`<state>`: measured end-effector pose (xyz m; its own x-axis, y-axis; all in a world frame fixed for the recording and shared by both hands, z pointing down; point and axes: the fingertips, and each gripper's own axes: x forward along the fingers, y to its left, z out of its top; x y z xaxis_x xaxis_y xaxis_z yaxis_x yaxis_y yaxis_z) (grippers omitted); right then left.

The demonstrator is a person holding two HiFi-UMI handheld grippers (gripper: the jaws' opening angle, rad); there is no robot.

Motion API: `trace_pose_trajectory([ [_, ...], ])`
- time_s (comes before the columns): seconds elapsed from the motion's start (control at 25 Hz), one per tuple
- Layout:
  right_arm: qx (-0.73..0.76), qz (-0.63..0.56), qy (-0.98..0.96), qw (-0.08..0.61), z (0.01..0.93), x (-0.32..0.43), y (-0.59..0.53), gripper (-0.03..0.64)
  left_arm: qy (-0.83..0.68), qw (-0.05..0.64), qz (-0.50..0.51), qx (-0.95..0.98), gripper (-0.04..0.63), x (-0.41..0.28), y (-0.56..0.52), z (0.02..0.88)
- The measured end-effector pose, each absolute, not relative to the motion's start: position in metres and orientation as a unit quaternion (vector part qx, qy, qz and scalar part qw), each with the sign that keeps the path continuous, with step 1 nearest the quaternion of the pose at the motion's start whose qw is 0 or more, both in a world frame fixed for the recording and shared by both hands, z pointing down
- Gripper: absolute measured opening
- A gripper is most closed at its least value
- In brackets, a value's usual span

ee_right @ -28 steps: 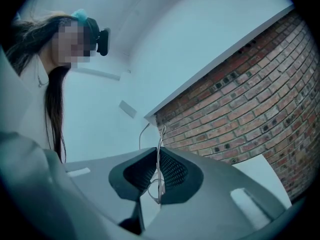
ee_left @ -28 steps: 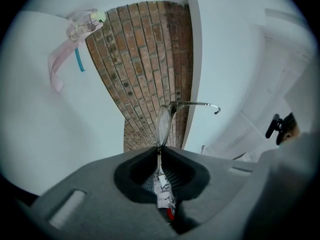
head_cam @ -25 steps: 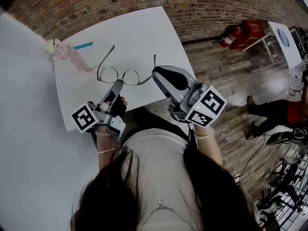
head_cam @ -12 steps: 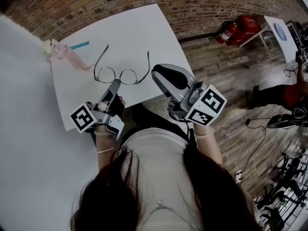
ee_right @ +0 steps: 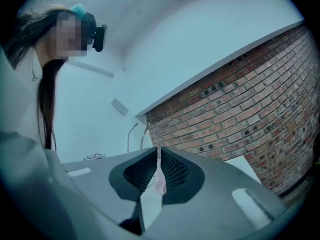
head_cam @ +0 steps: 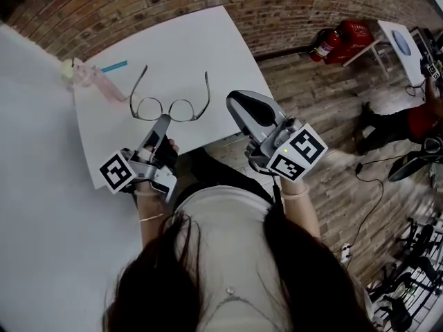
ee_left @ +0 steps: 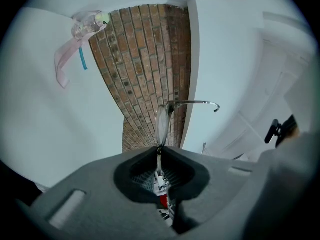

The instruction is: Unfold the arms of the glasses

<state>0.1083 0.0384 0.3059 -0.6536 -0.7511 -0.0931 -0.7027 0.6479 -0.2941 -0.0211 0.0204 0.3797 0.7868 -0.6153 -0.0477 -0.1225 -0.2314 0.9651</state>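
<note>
Thin metal-framed glasses [head_cam: 171, 106] hang just over the white table [head_cam: 201, 40], both arms spread open and pointing away from me. My left gripper [head_cam: 163, 120] is shut on the rim of the left lens. In the left gripper view the glasses [ee_left: 163, 123] show edge-on, rising straight out of the shut jaws of that gripper [ee_left: 159, 151], one arm reaching right. My right gripper [head_cam: 237, 102] is shut and holds nothing, a short gap to the right of the frame. In the right gripper view that gripper [ee_right: 159, 151] faces a brick wall.
A pink strap with a clear clip [head_cam: 93, 77] and a blue stick [head_cam: 115, 66] lie at the table's far left corner. Red fire extinguishers [head_cam: 340, 41] stand on the wooden floor to the right. A brick wall runs behind the table.
The glasses have shifted a little left in the left gripper. The right gripper, earlier at the frame's right end, now stands off to the right of it.
</note>
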Motion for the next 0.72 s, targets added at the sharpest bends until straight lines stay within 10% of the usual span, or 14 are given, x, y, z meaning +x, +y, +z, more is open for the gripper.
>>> trace_pose_trajectory([
  [0.72,-0.502,-0.119,0.857,0.000,0.364,0.121,0.028,-0.005,-0.220,0.587,-0.235,0.743,0.021,-0.033,0.029,0.386],
])
